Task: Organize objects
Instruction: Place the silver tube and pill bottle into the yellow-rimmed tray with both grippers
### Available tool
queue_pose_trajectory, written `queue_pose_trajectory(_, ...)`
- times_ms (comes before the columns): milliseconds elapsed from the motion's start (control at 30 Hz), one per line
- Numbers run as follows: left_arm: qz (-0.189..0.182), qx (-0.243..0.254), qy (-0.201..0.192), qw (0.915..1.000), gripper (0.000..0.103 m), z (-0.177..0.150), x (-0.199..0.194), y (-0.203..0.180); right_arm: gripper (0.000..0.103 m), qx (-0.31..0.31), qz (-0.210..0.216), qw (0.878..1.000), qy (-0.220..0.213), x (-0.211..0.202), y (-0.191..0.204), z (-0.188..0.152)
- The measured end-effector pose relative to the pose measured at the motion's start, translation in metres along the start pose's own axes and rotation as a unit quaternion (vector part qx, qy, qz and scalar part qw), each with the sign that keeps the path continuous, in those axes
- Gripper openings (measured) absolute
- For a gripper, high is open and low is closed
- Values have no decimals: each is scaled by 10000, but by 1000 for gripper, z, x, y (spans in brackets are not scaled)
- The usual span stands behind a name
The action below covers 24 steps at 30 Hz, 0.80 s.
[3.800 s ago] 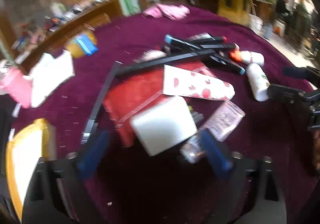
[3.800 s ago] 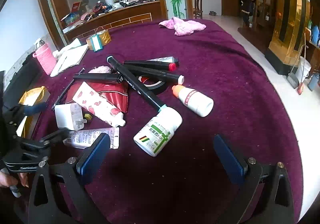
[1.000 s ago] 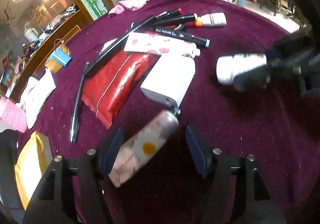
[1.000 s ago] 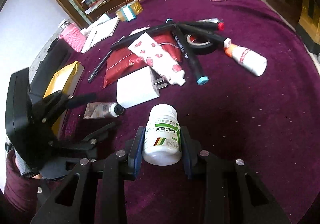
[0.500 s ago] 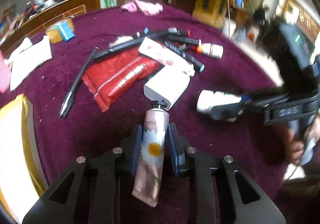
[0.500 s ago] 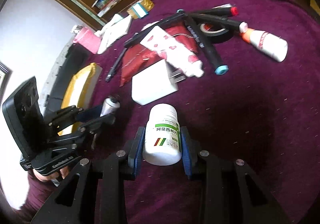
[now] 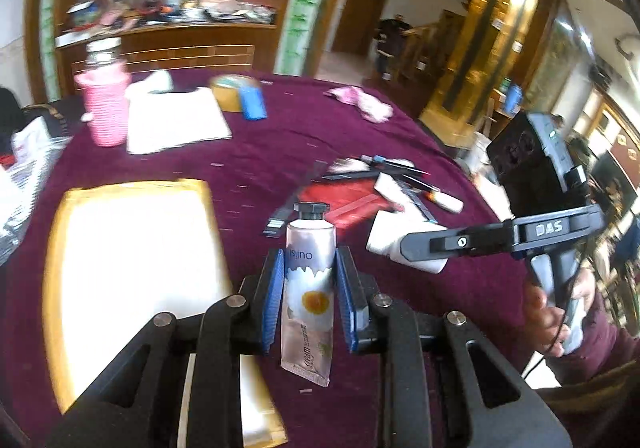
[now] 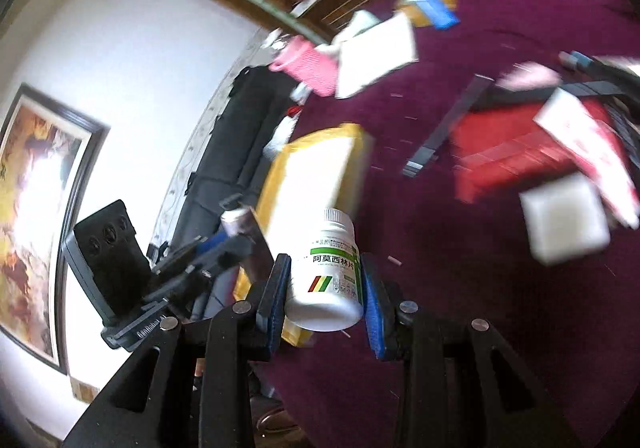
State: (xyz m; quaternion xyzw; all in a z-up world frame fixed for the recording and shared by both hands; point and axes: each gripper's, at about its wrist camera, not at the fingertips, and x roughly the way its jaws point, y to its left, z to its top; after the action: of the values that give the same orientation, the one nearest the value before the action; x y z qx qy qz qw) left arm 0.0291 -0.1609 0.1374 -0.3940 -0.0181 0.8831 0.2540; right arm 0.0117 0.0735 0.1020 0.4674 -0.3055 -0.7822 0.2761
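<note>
A hand cream tube [image 7: 309, 288] with a daisy print and a black cap is clamped upright in my left gripper [image 7: 310, 298], lifted above the purple tablecloth [image 7: 248, 152]. My right gripper [image 8: 324, 288] is shut on a white pill bottle [image 8: 326, 276] with a green label, also held off the table. A yellow-edged box [image 7: 132, 264] with a white inside lies at the table's left, just left of the tube; in the right wrist view the box [image 8: 316, 172] shows beyond the bottle. The left gripper with its tube [image 8: 244, 230] shows at left there. The right gripper [image 7: 408, 242] reaches in from the right.
A heap lies further right: red pouch [image 7: 344, 200], white block [image 7: 396, 240], white strawberry tube [image 8: 588, 152], dark markers [image 7: 400, 168]. Behind stand a pink bottle [image 7: 106, 108], white cloth [image 7: 176, 120], tape roll [image 7: 232, 92] and pink rag [image 7: 364, 100]. A person's hand [image 7: 560, 308] holds the right gripper.
Both grippers rose and swung left toward the yellow-edged box. The left one closed on the cream tube a second ago and lifted it; the right kept hold of the pill bottle.
</note>
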Motion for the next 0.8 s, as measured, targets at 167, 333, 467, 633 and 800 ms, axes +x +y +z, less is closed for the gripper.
queue_pose_trajectory(167,510,-423,90,9978,23,15,9,60,31,-73,-138,9995,266,71,43,39)
queue_pose_trajectory(333,793,-857,367,9925,23,18,51,110,31,38,-942,9948,387,150,43,69)
queue_pose_trajectory(467,749,-1247,546,9879,23,12,83,136,31,11,-1437,9891,316,182,33,81)
queue_pose_trajectory(633,678,-1562,583,9837,23,10,104,150,31,48,-1599,9868,267,199,24,90)
queue_pose_trajectory(800,667,-1562,717,9829,24,10,111,152,32,-24,-1655,9860,198,191,26,92)
